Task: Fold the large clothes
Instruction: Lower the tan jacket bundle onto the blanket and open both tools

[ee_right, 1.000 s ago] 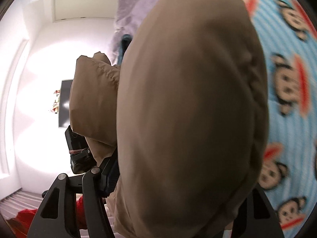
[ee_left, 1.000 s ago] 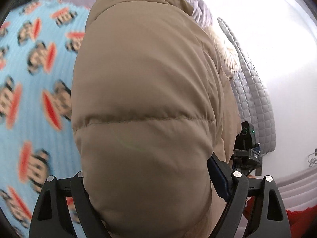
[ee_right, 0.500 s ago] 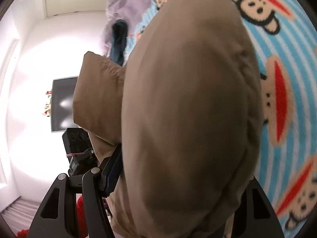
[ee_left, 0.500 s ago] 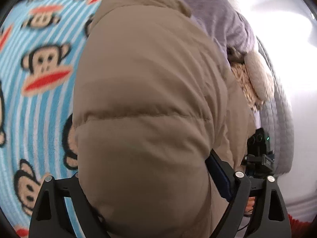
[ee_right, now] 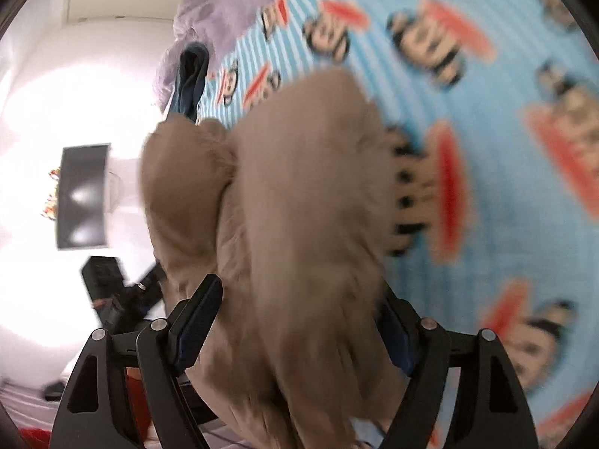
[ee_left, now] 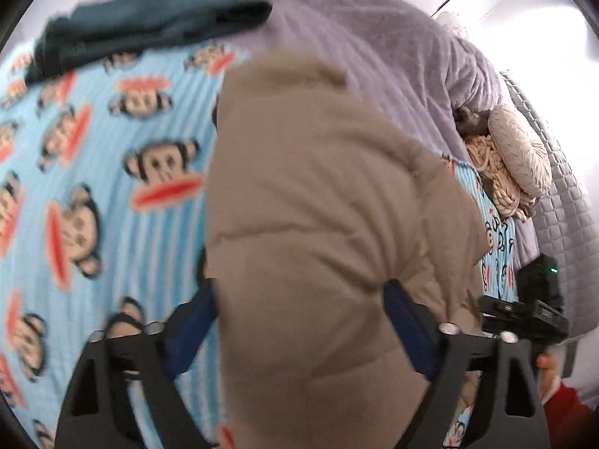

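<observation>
A tan puffer jacket [ee_left: 322, 224] fills the middle of the left wrist view, bunched between my left gripper's fingers [ee_left: 299, 310], which are shut on it. The same jacket [ee_right: 299, 262] hangs in my right gripper [ee_right: 299, 307], also shut on it. It is held just above a blue blanket printed with monkey faces [ee_left: 112, 172], which also shows in the right wrist view [ee_right: 486, 149]. The other gripper shows at the right edge of the left view [ee_left: 531, 310] and at the left in the right view [ee_right: 119, 292].
A dark teal garment [ee_left: 142, 26] lies at the blanket's far end, also seen in the right view [ee_right: 191, 75]. A lilac plush blanket [ee_left: 374, 48], a cream pillow [ee_left: 520, 157] and a grey quilted cover [ee_left: 561, 224] lie to the right. A wall TV [ee_right: 82, 194] hangs at the left.
Both grippers have tilted down and moved toward the bed with the jacket. More of the blanket and the teal garment have come into view. The jacket looks smaller in frame.
</observation>
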Tool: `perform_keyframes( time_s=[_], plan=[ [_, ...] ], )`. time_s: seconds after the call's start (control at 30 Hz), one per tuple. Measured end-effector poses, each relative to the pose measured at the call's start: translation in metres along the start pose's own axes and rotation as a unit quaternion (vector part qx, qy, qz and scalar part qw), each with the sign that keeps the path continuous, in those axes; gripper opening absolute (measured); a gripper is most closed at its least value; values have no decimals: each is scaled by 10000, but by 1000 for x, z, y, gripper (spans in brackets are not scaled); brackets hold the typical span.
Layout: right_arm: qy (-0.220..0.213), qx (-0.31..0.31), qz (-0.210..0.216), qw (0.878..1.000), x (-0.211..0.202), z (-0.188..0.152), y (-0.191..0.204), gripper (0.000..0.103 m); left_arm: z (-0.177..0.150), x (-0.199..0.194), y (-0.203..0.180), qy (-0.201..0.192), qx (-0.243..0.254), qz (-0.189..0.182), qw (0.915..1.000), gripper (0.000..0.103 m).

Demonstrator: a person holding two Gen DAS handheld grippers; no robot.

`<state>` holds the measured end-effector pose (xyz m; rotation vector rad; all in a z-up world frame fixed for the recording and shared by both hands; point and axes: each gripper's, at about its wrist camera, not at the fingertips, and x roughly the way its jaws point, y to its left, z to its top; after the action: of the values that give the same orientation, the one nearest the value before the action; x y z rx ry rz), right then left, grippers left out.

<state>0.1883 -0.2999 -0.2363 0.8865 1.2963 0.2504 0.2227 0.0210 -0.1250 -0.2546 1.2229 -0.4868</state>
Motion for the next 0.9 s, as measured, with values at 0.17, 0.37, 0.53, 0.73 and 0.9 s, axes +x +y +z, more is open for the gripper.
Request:
perform_keyframes(
  time_s=[0.17, 0.37, 0.53, 0.73, 0.9],
  plan=[
    [-687, -361, -318, 9965, -71, -18, 24, 31, 32, -21, -53, -448, 506, -241, 9974, 84],
    [-628, -1257, -407, 9892, -75, -46, 88, 21, 46, 49, -123, -164, 1164, 193, 9929, 84],
    [-246, -1706, -1324, 9761, -19, -74, 84, 21, 26, 106, -163, -59, 1877, 1228, 9745, 84],
    [-152, -923, -1578, 9830, 11, -84, 23, 3, 11, 126, -174, -6, 2164, 1382, 9665, 85],
    [-269, -967, -1574, 9824, 24, -86, -2, 0, 1, 140, -186, -74, 2411, 1632, 9566, 85]
  ],
)
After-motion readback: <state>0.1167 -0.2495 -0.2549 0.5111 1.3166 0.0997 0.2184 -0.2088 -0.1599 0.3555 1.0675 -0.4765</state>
